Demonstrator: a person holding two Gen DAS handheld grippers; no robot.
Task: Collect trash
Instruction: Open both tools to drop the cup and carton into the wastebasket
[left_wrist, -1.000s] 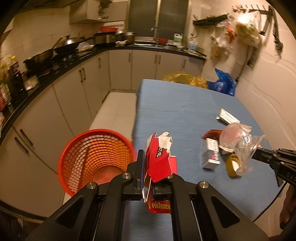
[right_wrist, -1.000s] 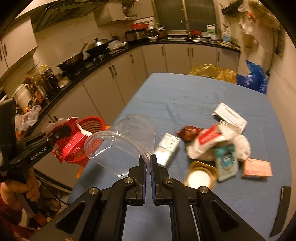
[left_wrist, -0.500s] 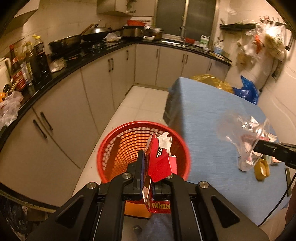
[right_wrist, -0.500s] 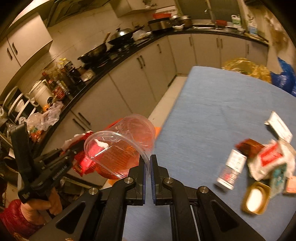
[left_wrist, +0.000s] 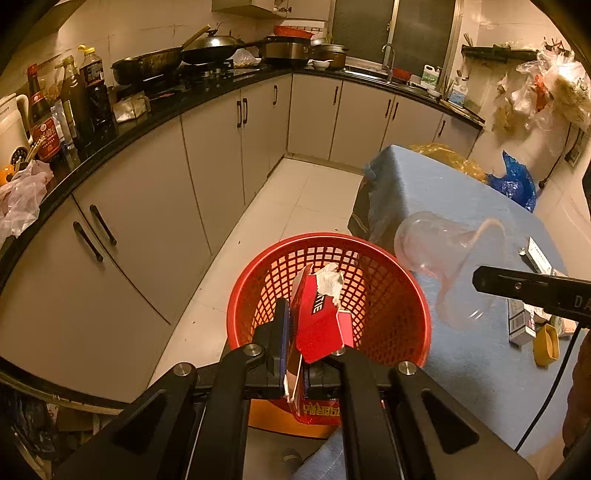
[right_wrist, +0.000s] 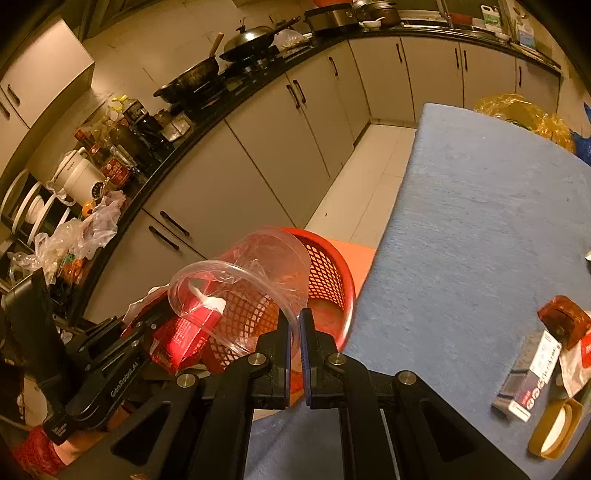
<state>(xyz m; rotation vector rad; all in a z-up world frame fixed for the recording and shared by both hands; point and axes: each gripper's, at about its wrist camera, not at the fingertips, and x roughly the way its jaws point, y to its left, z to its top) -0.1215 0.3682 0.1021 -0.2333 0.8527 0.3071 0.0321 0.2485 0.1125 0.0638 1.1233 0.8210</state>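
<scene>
Trash in both hands, over the bin. Torn red carton (left_wrist: 319, 321) sits clamped in my left hand-held gripper (left_wrist: 293, 354), jaws pinched on its flattened lower edge, ragged white top pointing up. It hangs directly above the mouth of the red mesh basket (left_wrist: 399, 291), which stands on the floor just beside the corner of the blue-covered table (left_wrist: 424, 192).

Clear plastic cup (right_wrist: 240, 291) is pinched by its rim wall in my right hand-held gripper (right_wrist: 294, 332), jaws closed thin on it, mouth facing back toward me. It hovers at the basket's near rim, table side.

Handling, as I judge it: carton is light, crushed cardboard, stiff enough to hold by a folded edge, should fall clean. Cup is thin, slick and springy; a rim pinch deforms it, and it may bounce or roll off the basket edge if let go too far out.

More litter lies on the table: small box (right_wrist: 528, 380), brown wrapper (right_wrist: 563, 319), yellow lid (right_wrist: 556, 428).
</scene>
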